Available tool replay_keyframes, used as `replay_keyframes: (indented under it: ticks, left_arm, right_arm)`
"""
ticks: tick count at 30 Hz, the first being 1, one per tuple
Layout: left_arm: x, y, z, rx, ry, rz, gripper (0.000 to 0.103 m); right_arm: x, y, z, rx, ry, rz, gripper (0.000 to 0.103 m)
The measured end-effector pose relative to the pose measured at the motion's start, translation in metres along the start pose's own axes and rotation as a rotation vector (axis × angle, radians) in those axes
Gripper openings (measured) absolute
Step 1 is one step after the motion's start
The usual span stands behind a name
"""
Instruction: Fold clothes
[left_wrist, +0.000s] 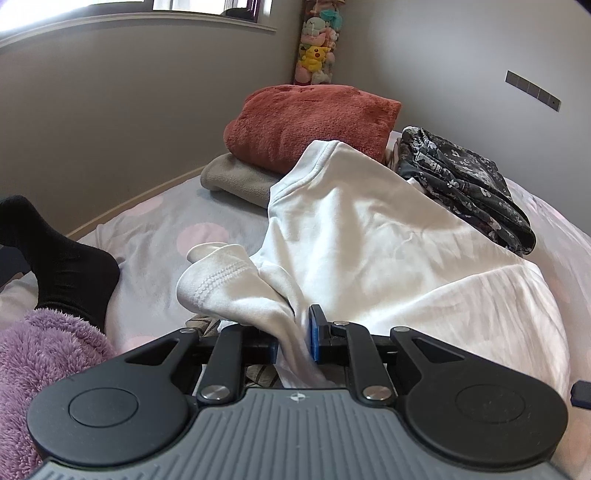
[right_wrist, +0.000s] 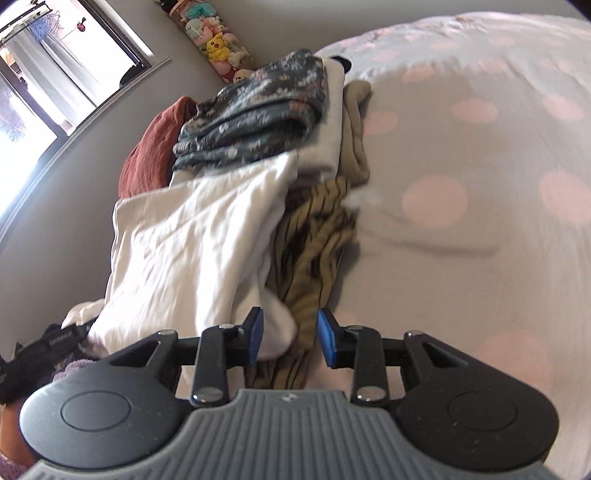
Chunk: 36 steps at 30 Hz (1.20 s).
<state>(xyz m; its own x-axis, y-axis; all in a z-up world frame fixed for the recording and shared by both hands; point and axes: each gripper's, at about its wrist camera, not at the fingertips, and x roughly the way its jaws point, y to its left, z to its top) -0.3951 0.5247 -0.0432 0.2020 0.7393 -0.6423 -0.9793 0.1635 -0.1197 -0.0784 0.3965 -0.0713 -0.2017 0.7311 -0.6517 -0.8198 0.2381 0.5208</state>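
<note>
A white garment (left_wrist: 369, 240) lies spread on the bed, with a bunched end that has a stitched band (left_wrist: 221, 288). My left gripper (left_wrist: 294, 343) is shut on a fold of this white cloth, which fills the narrow gap between its blue pads (left_wrist: 316, 339). In the right wrist view the same white garment (right_wrist: 192, 236) lies beside an olive striped garment (right_wrist: 314, 236). My right gripper (right_wrist: 290, 338) stands open over them. A white corner and the olive cloth lie between its pads (right_wrist: 327, 343) without being pressed.
A rust blanket (left_wrist: 310, 118) on grey fleece (left_wrist: 232, 177) and a dark floral garment (left_wrist: 465, 181) are stacked at the far end. A black sock (left_wrist: 62, 266) and purple fluffy cloth (left_wrist: 44, 362) lie left. The dotted sheet (right_wrist: 480, 184) stretches right.
</note>
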Motion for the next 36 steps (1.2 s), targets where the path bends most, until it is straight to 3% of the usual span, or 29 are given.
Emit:
replay_keyframes:
  ticks: [6,24,33,36]
  left_arm:
    - [0.001,0.000,0.000,0.012,0.001,-0.006,0.013]
    - [0.005,0.000,0.001,0.020,0.012,-0.008,0.013]
    - [0.005,0.000,0.001,0.021,0.015,-0.012,0.013]
    - [0.002,0.000,0.001,0.026,0.012,-0.012,0.013]
  right_arm:
    - [0.007,0.009,-0.024,0.048,0.012,0.041,0.036]
    - [-0.002,-0.016,-0.044,0.231,-0.017,0.201,0.037]
    - [-0.010,-0.020,-0.037,0.215,-0.046,0.183,0.033]
    - [-0.011,-0.017,-0.040,0.225,-0.026,0.235,0.033]
